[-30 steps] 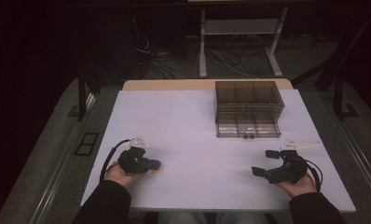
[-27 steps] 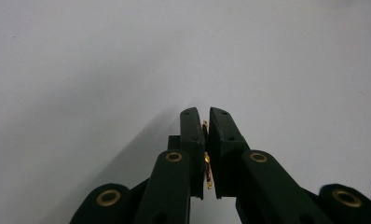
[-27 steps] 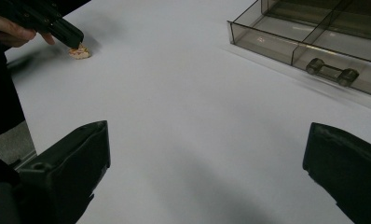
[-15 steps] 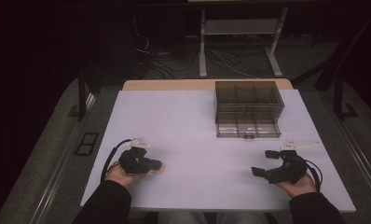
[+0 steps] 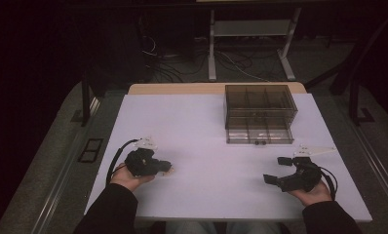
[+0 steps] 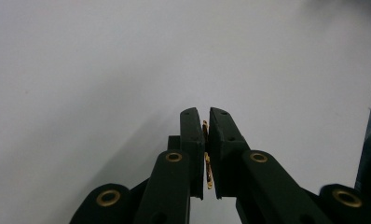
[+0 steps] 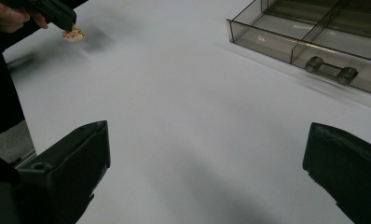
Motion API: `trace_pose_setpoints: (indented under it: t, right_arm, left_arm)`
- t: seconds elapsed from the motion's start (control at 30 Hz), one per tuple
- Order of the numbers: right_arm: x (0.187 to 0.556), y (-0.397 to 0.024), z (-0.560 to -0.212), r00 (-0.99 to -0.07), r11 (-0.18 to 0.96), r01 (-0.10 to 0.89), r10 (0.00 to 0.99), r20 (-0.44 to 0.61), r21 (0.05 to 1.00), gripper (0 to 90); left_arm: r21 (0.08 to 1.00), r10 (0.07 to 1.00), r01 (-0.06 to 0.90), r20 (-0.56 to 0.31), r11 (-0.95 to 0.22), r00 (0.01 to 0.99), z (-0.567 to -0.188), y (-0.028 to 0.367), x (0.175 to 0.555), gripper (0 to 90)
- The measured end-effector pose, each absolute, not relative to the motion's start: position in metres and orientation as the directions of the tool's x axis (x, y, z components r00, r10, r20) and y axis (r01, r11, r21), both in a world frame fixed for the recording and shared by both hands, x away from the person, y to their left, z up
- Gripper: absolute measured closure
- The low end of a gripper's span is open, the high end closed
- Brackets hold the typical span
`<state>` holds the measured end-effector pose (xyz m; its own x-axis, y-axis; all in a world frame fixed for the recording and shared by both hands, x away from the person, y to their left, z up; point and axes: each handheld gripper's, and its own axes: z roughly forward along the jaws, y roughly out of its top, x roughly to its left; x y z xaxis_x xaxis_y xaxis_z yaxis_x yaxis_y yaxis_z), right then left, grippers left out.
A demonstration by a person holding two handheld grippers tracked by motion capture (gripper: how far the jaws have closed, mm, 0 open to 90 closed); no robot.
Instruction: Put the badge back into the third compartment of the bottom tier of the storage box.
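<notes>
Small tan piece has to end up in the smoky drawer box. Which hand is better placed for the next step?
Left, probably. The left gripper is shut on the small tan piece. The right gripper sits nearer the drawer box but with jaws wide open and nothing between them; it might better work the drawer handle.

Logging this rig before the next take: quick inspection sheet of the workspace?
Surface: white table, flat, wooden strip at far edge.
Job's things: small flat tan piece pinched in the left claw; smoky clear drawer box at far right, handle facing the person, compartments look empty.
Clutter: nothing seen on the table.
Grippers: left claw shut on the piece, low over the table; right claw open, holding nothing.
Cables: a black cable loops from each gripper; loose cables on the floor behind.
Surroundings: dark room, grey metal stand beyond the table.
</notes>
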<state>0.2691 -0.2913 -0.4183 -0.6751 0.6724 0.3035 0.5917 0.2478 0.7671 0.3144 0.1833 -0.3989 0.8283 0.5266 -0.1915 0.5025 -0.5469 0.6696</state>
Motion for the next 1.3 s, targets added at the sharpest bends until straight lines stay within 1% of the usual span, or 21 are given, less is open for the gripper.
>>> trace_pose_setpoints:
  t: [0.27,0.43,0.8,1.3]
  right_arm:
    - [0.268,-0.292,-0.417,-0.678,0.247,0.591,0.668,0.307,0.768,0.1]
    - [0.267,-0.293,-0.417,-0.679,0.248,0.591,0.667,0.306,0.768,0.1]
    - [0.267,-0.293,-0.417,-0.681,0.25,0.59,0.665,0.306,0.768,0.1]
    - [0.267,-0.294,-0.417,-0.681,0.249,0.589,0.664,0.307,0.768,0.1]
  left_arm:
    - [0.676,0.526,0.497,-0.187,-0.544,0.83,-0.392,0.177,0.324,83.4]
    - [0.683,0.509,0.472,-0.168,-0.558,0.844,-0.383,0.169,0.33,83.4]
    - [0.679,0.487,0.45,-0.154,-0.58,0.86,-0.374,0.151,0.341,83.4]
    - [0.686,0.441,0.396,-0.121,-0.61,0.889,-0.358,0.125,0.353,83.3]
